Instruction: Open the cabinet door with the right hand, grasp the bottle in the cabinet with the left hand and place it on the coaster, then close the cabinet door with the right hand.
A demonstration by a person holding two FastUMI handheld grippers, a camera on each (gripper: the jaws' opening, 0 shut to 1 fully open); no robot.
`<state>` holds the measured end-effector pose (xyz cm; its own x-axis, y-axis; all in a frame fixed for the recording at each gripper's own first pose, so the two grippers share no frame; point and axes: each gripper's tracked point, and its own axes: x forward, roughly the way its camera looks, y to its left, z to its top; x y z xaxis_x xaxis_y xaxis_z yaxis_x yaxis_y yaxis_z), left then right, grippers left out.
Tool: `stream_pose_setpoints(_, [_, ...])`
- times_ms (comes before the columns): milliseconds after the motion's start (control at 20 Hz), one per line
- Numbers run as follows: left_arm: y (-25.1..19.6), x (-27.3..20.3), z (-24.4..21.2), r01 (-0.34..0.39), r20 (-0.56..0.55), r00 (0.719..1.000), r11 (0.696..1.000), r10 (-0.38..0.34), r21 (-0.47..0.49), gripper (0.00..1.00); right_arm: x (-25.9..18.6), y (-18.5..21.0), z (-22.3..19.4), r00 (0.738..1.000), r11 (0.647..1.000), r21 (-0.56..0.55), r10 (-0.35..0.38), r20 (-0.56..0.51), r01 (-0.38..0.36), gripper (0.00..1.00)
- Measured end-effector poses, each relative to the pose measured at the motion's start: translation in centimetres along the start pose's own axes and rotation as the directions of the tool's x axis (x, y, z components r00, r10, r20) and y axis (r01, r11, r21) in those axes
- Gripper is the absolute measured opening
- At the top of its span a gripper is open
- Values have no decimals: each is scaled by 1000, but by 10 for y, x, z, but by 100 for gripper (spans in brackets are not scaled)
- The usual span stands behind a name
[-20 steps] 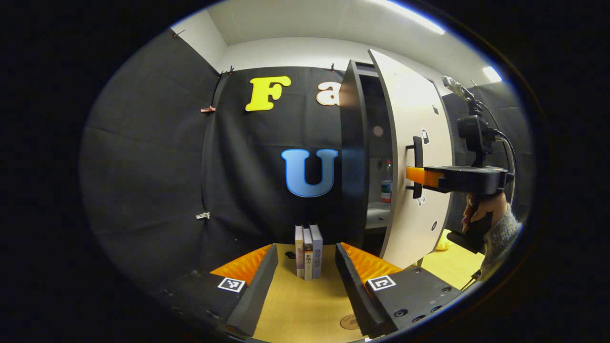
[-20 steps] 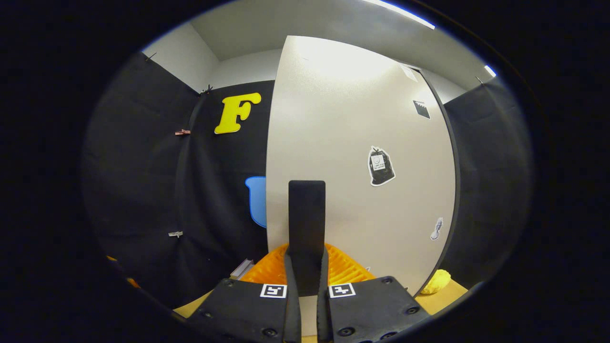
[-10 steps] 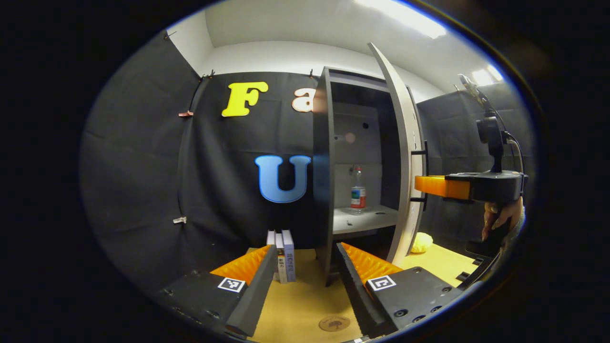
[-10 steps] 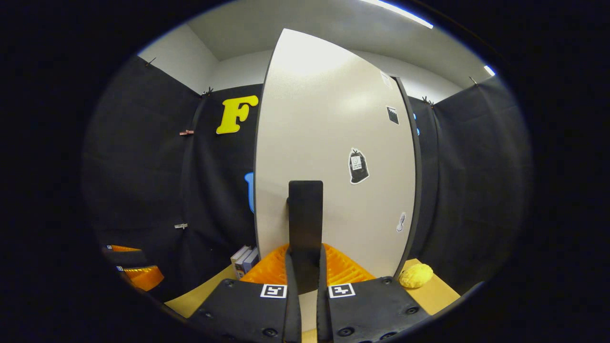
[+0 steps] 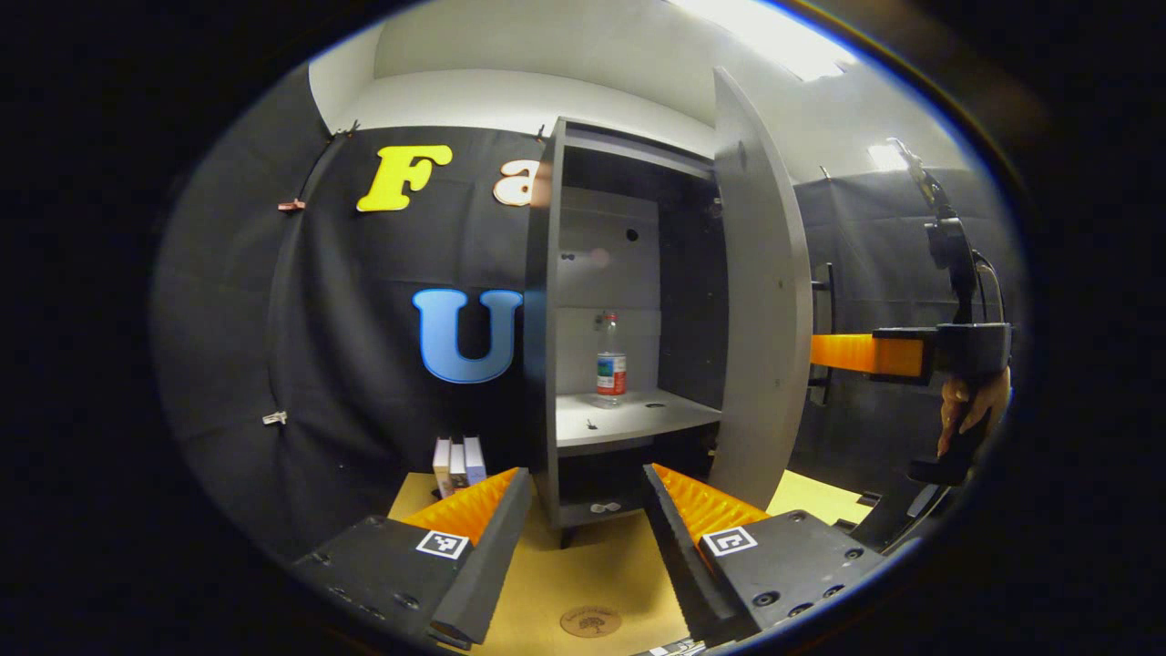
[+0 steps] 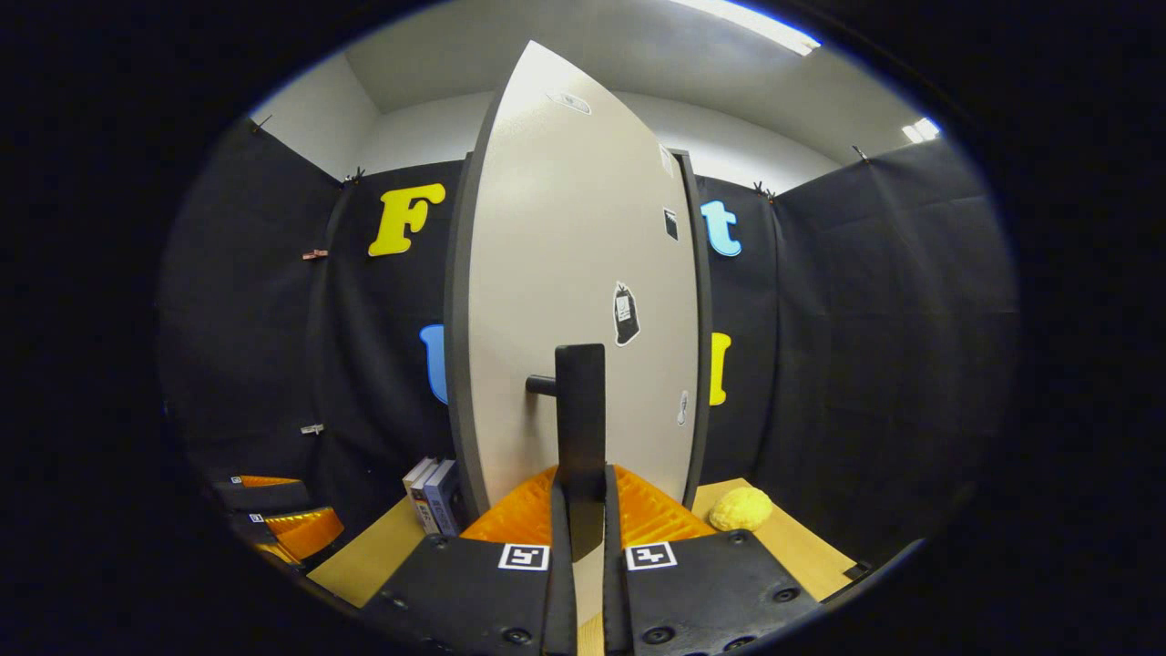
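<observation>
The cabinet door [image 5: 761,319] stands swung wide open, and the right hand-held gripper [image 6: 580,506] has its two fingers pressed narrowly onto the door's dark vertical handle [image 6: 579,410]. In the left gripper view a hand [image 5: 967,405] holds that gripper from the far side of the door. Inside the cabinet [image 5: 547,301], the clear bottle [image 5: 609,361] with its coloured label stands upright on the pale shelf [image 5: 629,421], near the back. The left hand-held gripper [image 5: 583,510] hovers in front of the cabinet with its fingers spread wide and nothing between them. A round wooden coaster [image 5: 590,622] lies on the counter [image 5: 601,574] just below it. Three books [image 5: 457,465] stand upright left of the cabinet, and a yellow sponge-like lump [image 6: 740,508] sits on the counter right of the door.
</observation>
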<state>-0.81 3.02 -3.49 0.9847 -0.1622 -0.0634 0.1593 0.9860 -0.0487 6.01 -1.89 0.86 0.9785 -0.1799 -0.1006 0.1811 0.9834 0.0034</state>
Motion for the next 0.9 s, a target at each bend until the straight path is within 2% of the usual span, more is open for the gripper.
stream_pose_setpoints(350, [-35,27,9,89,12,996,996,-89,30,77,-10,-60,3,993,993,-17,-115,-14,114,13])
stream_pose_setpoints(550, [-60,58,12,123,9,992,992,-123,39,78,-8,-96,14,986,980,-105,-167,27,169,13])
stream_pose_setpoints(650, [-72,77,15,128,12,992,991,-129,43,77,-7,-108,16,989,987,-64,-145,7,145,5])
stream_pose_setpoints(750, [-86,101,19,149,21,988,988,-150,35,78,-6,-115,15,993,993,-19,-115,-8,114,5])
stream_pose_setpoints(900, [-95,144,33,147,50,988,989,-149,31,78,-5,-128,12,999,998,-25,-51,-16,50,5])
